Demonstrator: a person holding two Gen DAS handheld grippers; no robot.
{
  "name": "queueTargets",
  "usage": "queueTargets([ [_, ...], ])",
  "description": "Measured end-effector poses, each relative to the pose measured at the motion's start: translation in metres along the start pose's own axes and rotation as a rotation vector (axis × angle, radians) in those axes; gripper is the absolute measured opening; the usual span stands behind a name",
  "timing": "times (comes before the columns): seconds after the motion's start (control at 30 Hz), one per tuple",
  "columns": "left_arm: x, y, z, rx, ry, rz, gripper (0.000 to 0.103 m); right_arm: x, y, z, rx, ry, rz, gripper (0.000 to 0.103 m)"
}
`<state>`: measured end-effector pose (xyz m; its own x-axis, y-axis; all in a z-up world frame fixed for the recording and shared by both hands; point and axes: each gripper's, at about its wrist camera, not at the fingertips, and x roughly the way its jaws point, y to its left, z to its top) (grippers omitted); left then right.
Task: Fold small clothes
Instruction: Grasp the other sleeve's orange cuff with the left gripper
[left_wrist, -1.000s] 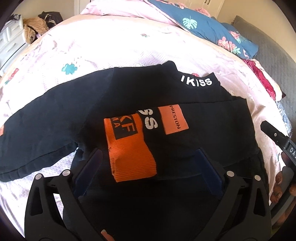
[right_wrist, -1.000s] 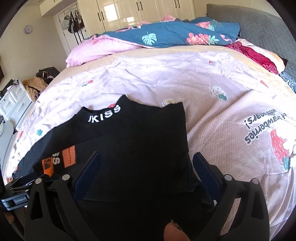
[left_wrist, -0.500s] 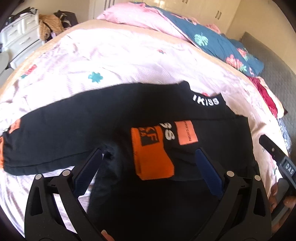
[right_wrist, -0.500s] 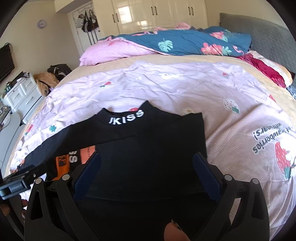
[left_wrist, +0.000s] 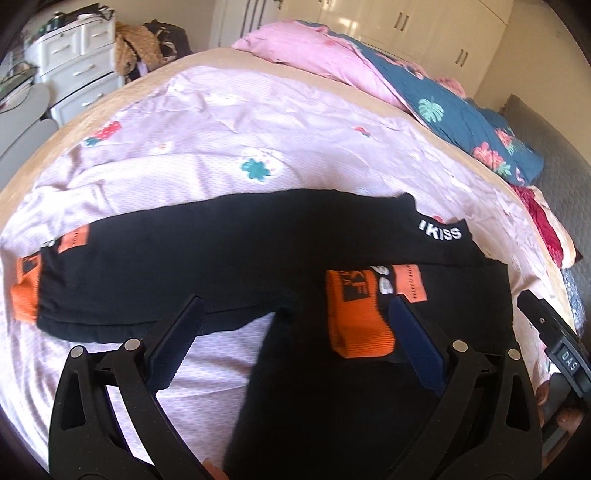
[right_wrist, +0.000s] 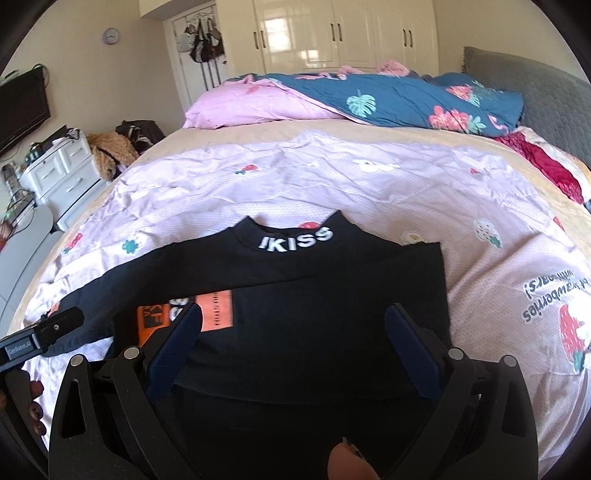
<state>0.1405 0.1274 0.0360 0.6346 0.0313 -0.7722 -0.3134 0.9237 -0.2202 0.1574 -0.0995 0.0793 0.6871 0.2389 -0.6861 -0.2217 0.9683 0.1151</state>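
A black long-sleeved top (left_wrist: 258, 258) with an "IKISS" collar (left_wrist: 439, 233) lies flat on the bed. One sleeve is folded across the body, its orange cuff (left_wrist: 356, 314) on top. The other sleeve stretches out left, ending in an orange cuff (left_wrist: 26, 291). My left gripper (left_wrist: 293, 343) is open and empty, hovering over the armpit area. In the right wrist view the top (right_wrist: 314, 314) fills the middle, collar (right_wrist: 295, 240) facing away. My right gripper (right_wrist: 291, 347) is open and empty above the body of the top.
The bed has a pale pink printed sheet (right_wrist: 369, 177). A pink and blue quilt (right_wrist: 369, 99) is piled at the far side. White drawers (left_wrist: 77, 70) stand beyond the bed at left. A red cloth (right_wrist: 546, 166) lies at the right edge.
Both grippers have drawn back and risen from the top. The left view has swung left, so the outstretched sleeve and its cuff now show. The top has not moved.
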Motion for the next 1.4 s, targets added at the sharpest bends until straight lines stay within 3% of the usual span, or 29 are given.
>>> queueTargets([
  [0.57, -0.027, 0.075, -0.002, -0.160, -0.053, 0.109, 0.094, 0.004, 0.092, -0.017, -0.173, -0.022, 0.106, 0.099],
  [0.73, -0.029, 0.102, 0.001, -0.233, -0.047, 0.130, 0.094, 0.009, 0.117, -0.027, -0.249, -0.007, 0.115, 0.099],
  [1.4, -0.029, 0.179, -0.009, -0.458, -0.004, 0.192, 0.094, 0.011, 0.180, -0.049, -0.354, 0.012, 0.195, 0.099],
])
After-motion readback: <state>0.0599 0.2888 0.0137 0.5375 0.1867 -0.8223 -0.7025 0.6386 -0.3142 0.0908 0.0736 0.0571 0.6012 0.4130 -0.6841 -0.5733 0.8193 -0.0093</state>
